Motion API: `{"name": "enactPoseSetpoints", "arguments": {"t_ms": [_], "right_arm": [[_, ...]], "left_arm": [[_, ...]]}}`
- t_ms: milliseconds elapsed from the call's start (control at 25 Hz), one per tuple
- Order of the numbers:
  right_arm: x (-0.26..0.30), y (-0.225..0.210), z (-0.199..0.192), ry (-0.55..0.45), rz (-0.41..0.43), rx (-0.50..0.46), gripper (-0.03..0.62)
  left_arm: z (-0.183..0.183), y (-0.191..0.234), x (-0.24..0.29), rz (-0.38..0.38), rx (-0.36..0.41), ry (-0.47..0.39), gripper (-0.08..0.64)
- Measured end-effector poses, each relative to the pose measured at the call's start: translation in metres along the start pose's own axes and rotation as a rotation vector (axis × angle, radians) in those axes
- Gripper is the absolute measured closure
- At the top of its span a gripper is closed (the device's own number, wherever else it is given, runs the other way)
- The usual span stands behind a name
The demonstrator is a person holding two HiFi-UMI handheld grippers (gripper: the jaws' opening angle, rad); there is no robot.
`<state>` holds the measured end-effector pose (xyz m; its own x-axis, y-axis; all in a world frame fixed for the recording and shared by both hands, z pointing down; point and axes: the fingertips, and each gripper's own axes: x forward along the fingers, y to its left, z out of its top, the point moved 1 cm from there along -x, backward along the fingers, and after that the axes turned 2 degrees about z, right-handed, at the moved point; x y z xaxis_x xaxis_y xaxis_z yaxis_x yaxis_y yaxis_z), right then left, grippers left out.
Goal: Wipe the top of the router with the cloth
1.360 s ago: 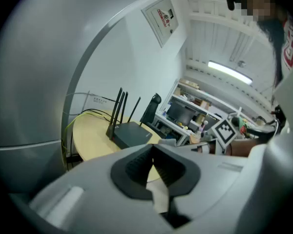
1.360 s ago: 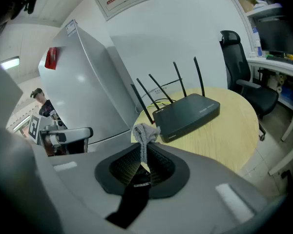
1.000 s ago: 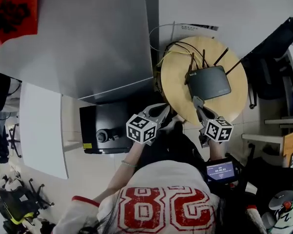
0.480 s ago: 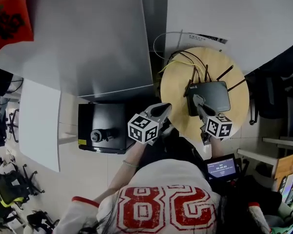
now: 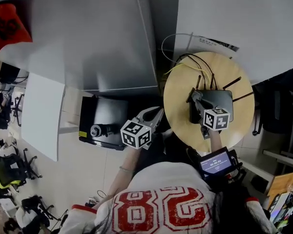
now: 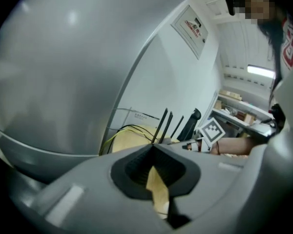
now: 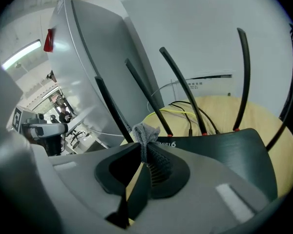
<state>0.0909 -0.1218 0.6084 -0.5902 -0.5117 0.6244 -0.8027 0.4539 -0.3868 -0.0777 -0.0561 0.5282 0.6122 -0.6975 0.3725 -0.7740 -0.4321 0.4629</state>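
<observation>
Router (image 5: 222, 99) flat on the round table (image 5: 178, 94), toward 2 o'clock in the head view, antennas (image 7: 176, 89) along its 12 o'clock edge. Right gripper (image 5: 194, 95) over the router's 9 o'clock end, fingers pinched tight on a small tuft of grey cloth (image 7: 145, 132); left gripper (image 5: 157, 112) off the table at 8 o'clock, fingers closed on nothing. Risk of scraping the top with bare fingers, so little cloth showing; risk too of shoving the unbraced router or knocking an antenna. A second earlier, right gripper short of the router at the table's 6 o'clock rim; now advanced onto it.
</observation>
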Motion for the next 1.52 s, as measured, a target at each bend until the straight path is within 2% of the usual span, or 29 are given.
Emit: {"name": "enactPoseSetpoints", "arguments": {"t_ms": [240, 520, 960, 1520], "right_arm": [[0.016, -0.004, -0.008, 0.070, 0.015, -0.056, 0.554], [0.013, -0.027, -0.014, 0.081, -0.007, -0.037, 0.554], [-0.023, -0.094, -0.018, 0.053, -0.126, 0.031, 0.554], [-0.071, -0.175, -0.022, -0.007, -0.277, 0.156, 0.554]], "left_arm": [[-0.002, 0.004, -0.008, 0.046, -0.014, 0.000, 0.558], [-0.004, -0.003, 0.002, 0.030, -0.004, 0.019, 0.558], [-0.004, -0.019, 0.027, -0.024, 0.014, 0.039, 0.558], [-0.006, -0.031, 0.036, -0.036, 0.017, 0.055, 0.558]]}}
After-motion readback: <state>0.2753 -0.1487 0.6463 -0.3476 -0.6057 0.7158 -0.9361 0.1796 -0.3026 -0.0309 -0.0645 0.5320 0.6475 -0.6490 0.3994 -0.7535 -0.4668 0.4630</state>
